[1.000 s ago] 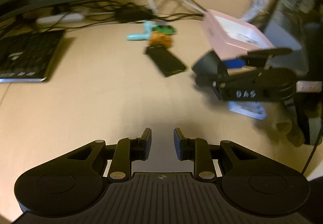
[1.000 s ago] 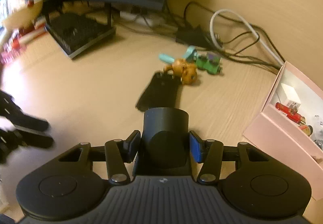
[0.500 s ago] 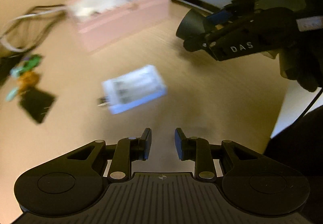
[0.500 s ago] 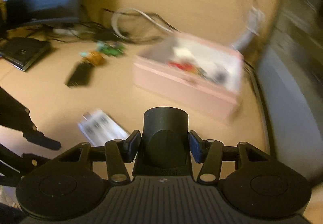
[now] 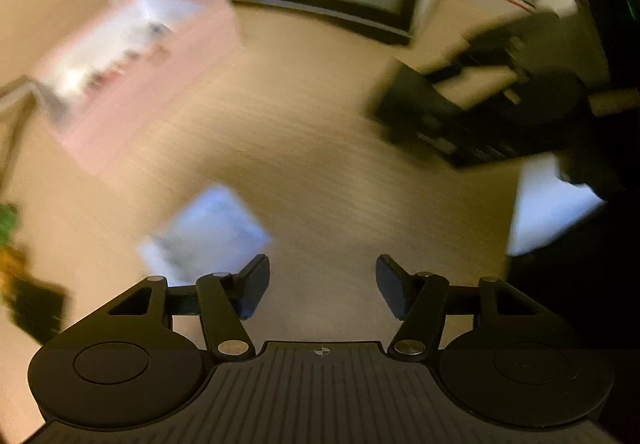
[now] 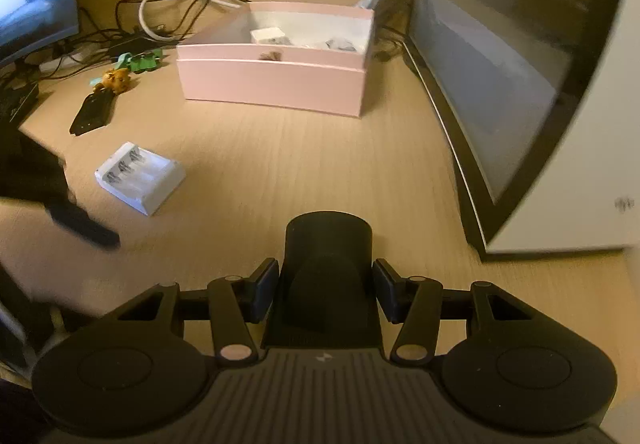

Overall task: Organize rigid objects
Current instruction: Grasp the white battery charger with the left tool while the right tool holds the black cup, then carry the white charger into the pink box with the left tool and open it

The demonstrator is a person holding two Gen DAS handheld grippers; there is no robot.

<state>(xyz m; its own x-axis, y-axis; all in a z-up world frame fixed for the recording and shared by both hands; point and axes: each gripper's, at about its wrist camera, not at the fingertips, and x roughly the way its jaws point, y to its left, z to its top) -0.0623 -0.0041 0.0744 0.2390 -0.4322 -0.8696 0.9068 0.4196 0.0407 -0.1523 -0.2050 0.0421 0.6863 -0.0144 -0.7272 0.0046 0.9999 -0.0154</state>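
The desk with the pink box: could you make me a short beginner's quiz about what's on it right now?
1. True or false: the right gripper is shut on a black cylindrical plastic object.
2. What lies on the wooden desk between the left gripper and the pink rectangular open box?
A. white plastic battery charger
B. red mug
C. scissors
3. Fill in: the left gripper's jaws stand ___ with nothing between them.

Key: 1 true; 2 A; 3 open (they have just been opening).

One pink box (image 6: pixel 276 84), one battery charger (image 6: pixel 140 178) — two monitors (image 6: pixel 500 64)
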